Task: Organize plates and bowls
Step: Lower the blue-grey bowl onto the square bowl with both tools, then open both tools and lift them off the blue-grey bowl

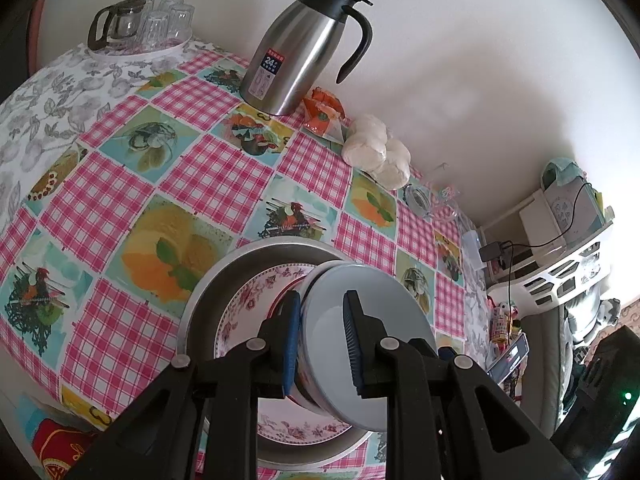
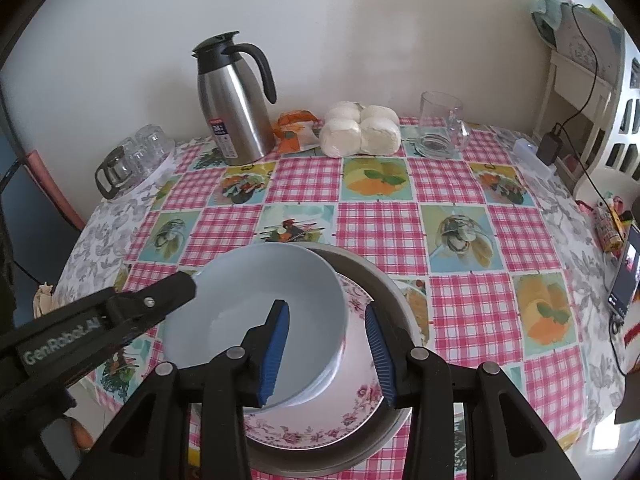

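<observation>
A pale blue bowl (image 2: 256, 300) is held tilted over a floral plate (image 2: 352, 400) that lies in a round metal pan (image 2: 384, 292). My left gripper (image 1: 322, 344) is shut on the bowl's rim (image 1: 384, 320); it shows in the right wrist view (image 2: 176, 288) at the bowl's left edge. My right gripper (image 2: 326, 350) is open, its left finger inside the bowl and its right finger over the plate, touching neither clearly. The plate (image 1: 248, 300) and the pan (image 1: 224, 276) also show in the left wrist view.
On the checked tablecloth (image 2: 380, 224) at the back stand a steel thermos jug (image 2: 234, 108), wrapped white buns (image 2: 360, 130), an orange packet (image 2: 294, 130), a glass mug (image 2: 440, 124) and a tray of glasses (image 2: 136, 160). A white shelf (image 2: 580, 80) is at the right.
</observation>
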Demonstrator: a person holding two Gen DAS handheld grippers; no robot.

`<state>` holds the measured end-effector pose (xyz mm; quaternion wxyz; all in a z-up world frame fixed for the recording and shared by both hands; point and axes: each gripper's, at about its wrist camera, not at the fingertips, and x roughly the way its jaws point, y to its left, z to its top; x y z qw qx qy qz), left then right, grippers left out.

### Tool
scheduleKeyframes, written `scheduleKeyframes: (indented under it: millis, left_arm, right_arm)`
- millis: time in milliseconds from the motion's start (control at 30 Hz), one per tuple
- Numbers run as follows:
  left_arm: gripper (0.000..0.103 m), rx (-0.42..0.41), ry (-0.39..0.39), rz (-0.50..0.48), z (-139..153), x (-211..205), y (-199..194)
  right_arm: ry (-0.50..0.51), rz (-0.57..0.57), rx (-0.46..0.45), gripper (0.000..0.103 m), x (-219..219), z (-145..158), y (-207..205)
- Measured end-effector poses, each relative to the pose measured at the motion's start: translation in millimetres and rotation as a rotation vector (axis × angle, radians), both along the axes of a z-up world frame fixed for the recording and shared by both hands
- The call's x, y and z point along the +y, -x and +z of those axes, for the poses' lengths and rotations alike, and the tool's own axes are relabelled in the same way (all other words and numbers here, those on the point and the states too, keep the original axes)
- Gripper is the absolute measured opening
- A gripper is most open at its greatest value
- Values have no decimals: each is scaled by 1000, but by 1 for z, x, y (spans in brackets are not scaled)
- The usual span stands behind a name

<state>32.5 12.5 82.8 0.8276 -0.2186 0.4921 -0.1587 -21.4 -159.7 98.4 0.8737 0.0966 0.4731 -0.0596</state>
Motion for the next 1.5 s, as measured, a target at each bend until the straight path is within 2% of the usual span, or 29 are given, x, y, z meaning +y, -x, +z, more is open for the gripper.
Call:
scheduleKeyframes:
  millis: [100, 300, 567, 600, 633, 667, 700, 767, 933, 1000, 1067, 1133, 1233, 1500]
  left_arm:
    - [22, -3, -4, -1, 0, -1, 0]
    - [22, 7, -6, -7, -2, -4, -1]
    - [23, -10, -20, -17, 5, -4, 2]
    - [28, -14, -25, -19, 7, -4, 3]
    - [40, -17, -28, -20, 8, -4, 3]
    - [48, -18, -37, -17, 10, -3, 4]
    - [55, -19, -49, -10, 11, -3, 5]
    - [56, -34, -68, 4, 16, 0, 6]
    - [79, -66, -136, 51, 22, 7, 6]
    - [85, -72, -153, 74, 20, 12, 5]
    - [88, -81, -173, 101, 19, 17, 6]
    - [95, -108, -199, 136, 20, 24, 9]
    - [101, -124, -248, 161, 19, 31, 15]
    - [101, -143, -281, 128, 7, 39, 37]
  right_arm:
    - [15, -16, 5, 43, -6, -2, 0]
    - [-18, -27, 57, 44, -15, -21, -6]
    - [5, -19, 52, 44, -9, -18, -4]
    - [6, -16, 46, 44, -8, -15, -3]
    - [4, -14, 42, 47, -8, -14, -4]
    - [0, -13, 36, 57, -7, -12, -3]
    - [-1, -13, 30, 63, -7, -11, -3]
    - [7, -14, 23, 64, -7, -9, -2]
    - [26, -10, 10, 73, -7, -6, -3]
    - [24, -4, -2, 83, -7, -5, -2]
    - [26, -3, -20, 86, -6, -3, 0]
    - [28, 0, -31, 92, -5, -2, 3]
    - [31, 3, -48, 103, -5, -1, 10]
    - [39, 1, -128, 103, -2, 5, 47]
